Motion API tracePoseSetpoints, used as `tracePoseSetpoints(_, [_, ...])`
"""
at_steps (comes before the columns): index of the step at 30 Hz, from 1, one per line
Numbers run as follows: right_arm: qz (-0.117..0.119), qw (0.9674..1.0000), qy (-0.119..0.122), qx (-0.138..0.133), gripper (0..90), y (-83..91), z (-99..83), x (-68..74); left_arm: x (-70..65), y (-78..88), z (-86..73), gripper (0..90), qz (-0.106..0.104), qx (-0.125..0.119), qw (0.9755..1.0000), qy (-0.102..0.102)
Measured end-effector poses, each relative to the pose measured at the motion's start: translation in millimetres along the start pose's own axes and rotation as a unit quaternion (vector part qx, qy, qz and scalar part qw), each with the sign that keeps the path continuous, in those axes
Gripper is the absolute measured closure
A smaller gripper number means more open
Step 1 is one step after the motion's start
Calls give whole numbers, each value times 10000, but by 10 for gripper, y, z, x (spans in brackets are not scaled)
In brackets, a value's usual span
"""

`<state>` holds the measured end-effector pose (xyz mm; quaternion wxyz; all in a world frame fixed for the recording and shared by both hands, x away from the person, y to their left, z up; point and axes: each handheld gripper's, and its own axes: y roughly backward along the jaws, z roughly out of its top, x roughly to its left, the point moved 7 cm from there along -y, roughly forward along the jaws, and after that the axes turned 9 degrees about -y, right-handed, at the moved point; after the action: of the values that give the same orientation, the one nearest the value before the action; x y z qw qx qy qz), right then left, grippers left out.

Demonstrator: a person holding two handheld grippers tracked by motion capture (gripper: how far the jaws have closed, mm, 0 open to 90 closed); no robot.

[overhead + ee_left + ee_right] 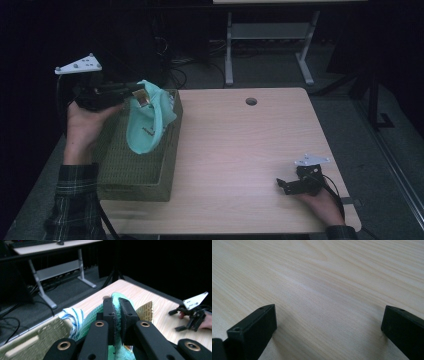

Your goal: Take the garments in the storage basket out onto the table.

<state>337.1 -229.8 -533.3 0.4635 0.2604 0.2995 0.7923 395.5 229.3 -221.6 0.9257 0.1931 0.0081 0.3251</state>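
left hand-held gripper (136, 93) is clamped on the top edge of a mint-green waffle-weave cloth (146, 120) with a tan paper tag, which hangs straight down, long axis vertical, above the olive woven basket (135, 172) at the table's (240, 150) left edge. right hand-held gripper (283, 184) rests well apart on the table, jaws spread, holding nothing.

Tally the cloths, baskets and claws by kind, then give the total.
Cloths: 2, a teal cloth and a blue-striped white cloth
Baskets: 1, the woven basket
Claws: 2, left claw and right claw
Total: 5
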Motion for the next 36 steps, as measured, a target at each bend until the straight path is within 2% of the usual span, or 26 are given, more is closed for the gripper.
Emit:
tracePoseSetpoints(5, [-2,10000,-2,1,0,0,0,0,-96,-122,110,842,-120,-107,9999,-57])
tracePoseSetpoints(18, [-4,10000,-4,2,0,1,0,0,-418,-473,241,841,-548,-310,9979,-172])
tracePoseSetpoints(29, [-5,10000,-9,6,0,1,-1,0,-660,-788,191,841,-988,-360,9944,-115])
tracePoseSetpoints(36, [1,10000,-23,15,0,2,-3,3,-842,-996,157,842,-1207,-256,9922,-161])
